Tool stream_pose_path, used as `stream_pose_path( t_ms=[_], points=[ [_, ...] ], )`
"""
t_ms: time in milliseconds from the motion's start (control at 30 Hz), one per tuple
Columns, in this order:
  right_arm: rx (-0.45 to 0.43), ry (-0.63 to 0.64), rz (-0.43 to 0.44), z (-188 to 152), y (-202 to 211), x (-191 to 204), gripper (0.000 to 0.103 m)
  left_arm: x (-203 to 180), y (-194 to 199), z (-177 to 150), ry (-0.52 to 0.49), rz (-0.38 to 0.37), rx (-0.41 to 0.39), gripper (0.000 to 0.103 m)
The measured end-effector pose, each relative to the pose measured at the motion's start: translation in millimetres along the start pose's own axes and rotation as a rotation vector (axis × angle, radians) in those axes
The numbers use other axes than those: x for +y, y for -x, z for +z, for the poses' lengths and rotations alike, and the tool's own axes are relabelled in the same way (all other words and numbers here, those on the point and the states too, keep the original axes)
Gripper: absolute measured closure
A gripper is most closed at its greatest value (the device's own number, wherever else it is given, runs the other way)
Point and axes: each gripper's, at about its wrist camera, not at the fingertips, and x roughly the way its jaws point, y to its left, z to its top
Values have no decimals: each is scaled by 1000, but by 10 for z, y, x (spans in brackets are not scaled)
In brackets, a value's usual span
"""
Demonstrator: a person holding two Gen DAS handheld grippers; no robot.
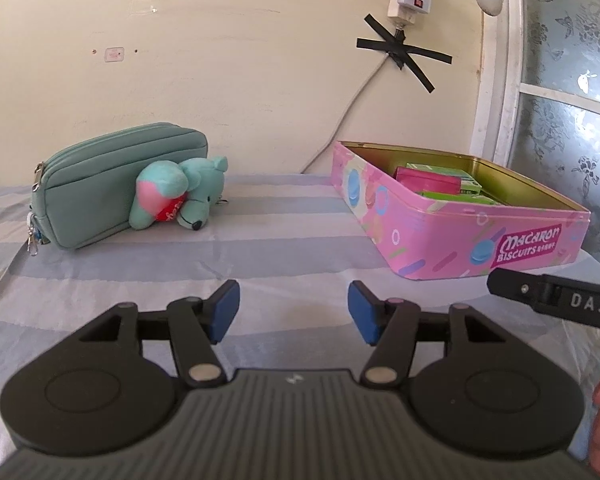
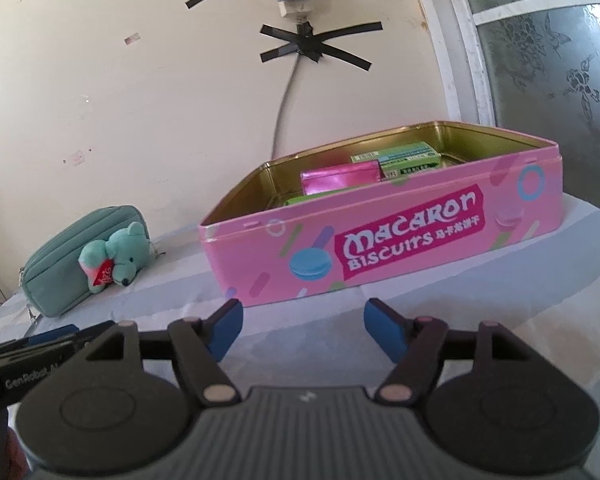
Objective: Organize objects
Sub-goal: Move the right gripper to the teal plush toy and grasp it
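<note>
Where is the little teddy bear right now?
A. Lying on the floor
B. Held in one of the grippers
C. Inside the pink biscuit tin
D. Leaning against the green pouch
D: the teddy bear rests on the striped cloth against the front of the green pouch, apart from the pink tin, and both the left gripper and right gripper are open and empty.

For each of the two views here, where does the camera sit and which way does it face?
Left wrist: sits behind the open left gripper, facing the wall across the striped cloth, pouch with plush bear ahead-left; the right gripper's body and a bit of hand show at the right edge.
Right wrist: sits behind the open right gripper, facing the pink biscuit tin; the left gripper's body shows lower left.
Shared: tin, pouch, bear, taped cable.
</note>
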Motion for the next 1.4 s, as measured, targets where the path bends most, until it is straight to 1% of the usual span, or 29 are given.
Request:
stream_pose_path(
  t_ms=[100, 167, 300, 433, 533, 600, 667, 733, 800, 867, 933, 967, 1000, 1033, 1100, 1167, 1200, 1233, 1267, 1300, 1400],
  points=[
    [-39, 3, 23, -15, 75, 17, 30, 6, 23, 1, -6, -3, -13, 32],
    [-47, 5, 42, -19, 99, 27, 30, 5, 29, 3, -9, 0, -18, 30],
    [-36, 41, 57, -20, 97, 96, 30, 17, 19, 9, -4, -9, -7, 30],
    [-26, 83, 61, -29, 101, 190, 30, 81, 21, 17, 25, -28, -3, 30],
    [-47, 147, 76, -41, 153, 315, 30, 183, 49, 29, 67, -40, 5, 30],
    [-42, 207, 99, -41, 148, 447, 30, 314, 38, 55, 100, -30, 38, 30],
    [-24, 256, 144, -12, 88, 628, 30, 512, 3, 111, 135, -4, 81, 30],
    [-8, 309, 183, 40, -24, 846, 30, 753, -36, 185, 148, 48, 95, 30],
    [-6, 364, 222, 94, -170, 1094, 30, 1034, -64, 245, 150, 110, 87, 30],
    [9, 412, 266, 163, -368, 1373, 30, 1305, -113, 262, 146, 190, 87, 29],
    [20, 468, 295, 220, -588, 1654, 30, 1534, -149, 204, 175, 269, 79, 29],
    [17, 499, 300, 242, -709, 1799, 30, 1628, -172, 156, 208, 295, 83, 30],
    [15, 527, 297, 265, -833, 1928, 30, 1733, -204, 147, 278, 277, 116, 31],
    [17, 556, 291, 277, -954, 2055, 30, 1790, -194, 148, 318, 242, 99, 30],
    [22, 610, 276, 299, -1188, 2291, 33, 1797, -180, 154, 325, 259, 79, 30],
    [16, 658, 272, 313, -1359, 2483, 35, 1742, -195, 167, 300, 247, 75, 30],
    [19, 698, 259, 299, -1456, 2586, 38, 1712, -194, 168, 283, 247, 72, 30],
    [41, 741, 231, 269, -1560, 2677, 43, 1680, -200, 172, 266, 250, 69, 30],
    [80, 767, 203, 233, -1669, 2741, 64, 1664, -195, 171, 255, 250, 66, 30],
    [99, 752, 204, 216, -1720, 2730, 71, 1672, -188, 160, 252, 249, 63, 30],
    [104, 694, 220, 204, -1579, 2630, 77, 1695, -186, 174, 267, 244, 64, 30]
  ],
)
